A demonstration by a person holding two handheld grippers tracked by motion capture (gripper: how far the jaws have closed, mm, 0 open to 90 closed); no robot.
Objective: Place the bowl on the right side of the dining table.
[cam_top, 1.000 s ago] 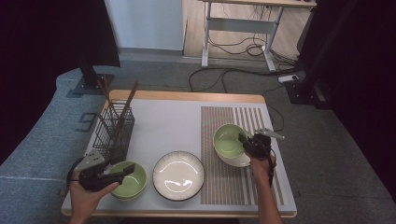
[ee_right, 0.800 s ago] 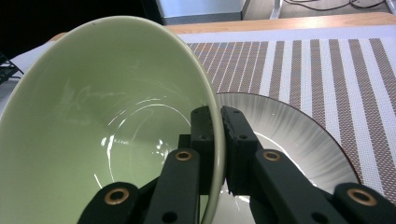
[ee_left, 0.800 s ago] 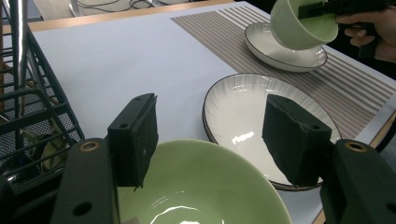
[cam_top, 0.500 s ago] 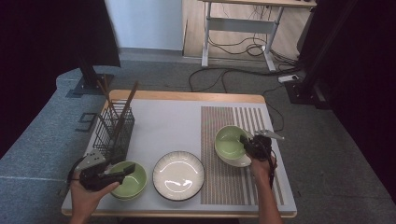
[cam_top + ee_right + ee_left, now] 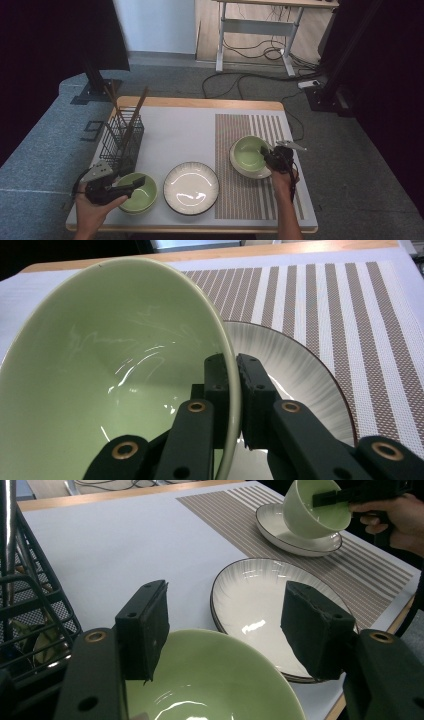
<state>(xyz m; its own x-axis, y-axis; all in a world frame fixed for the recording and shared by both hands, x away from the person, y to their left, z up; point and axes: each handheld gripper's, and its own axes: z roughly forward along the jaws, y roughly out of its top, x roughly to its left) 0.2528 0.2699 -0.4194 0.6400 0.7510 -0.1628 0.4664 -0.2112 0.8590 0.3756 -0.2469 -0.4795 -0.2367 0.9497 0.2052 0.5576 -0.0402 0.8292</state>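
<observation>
My right gripper (image 5: 265, 151) is shut on the rim of a green bowl (image 5: 247, 152), one jaw inside and one outside. The bowl (image 5: 110, 365) is tilted and held just over a white ribbed plate (image 5: 300, 385) on the striped mat (image 5: 250, 200). From the left gripper view that bowl (image 5: 312, 510) hangs above its plate (image 5: 295, 535). My left gripper (image 5: 227, 630) is open, its jaws spread wide over a second green bowl (image 5: 210, 680) at the table's front left (image 5: 137, 194). Another white plate (image 5: 191, 187) lies between the two bowls.
A black wire rack (image 5: 122, 137) with wooden chopsticks stands at the left edge, just behind the left bowl. The table's front edge (image 5: 200, 230) runs close to both hands. A desk frame and cables lie on the floor beyond the table.
The right gripper and its bowl have barely shifted. The left gripper has held still over its bowl.
</observation>
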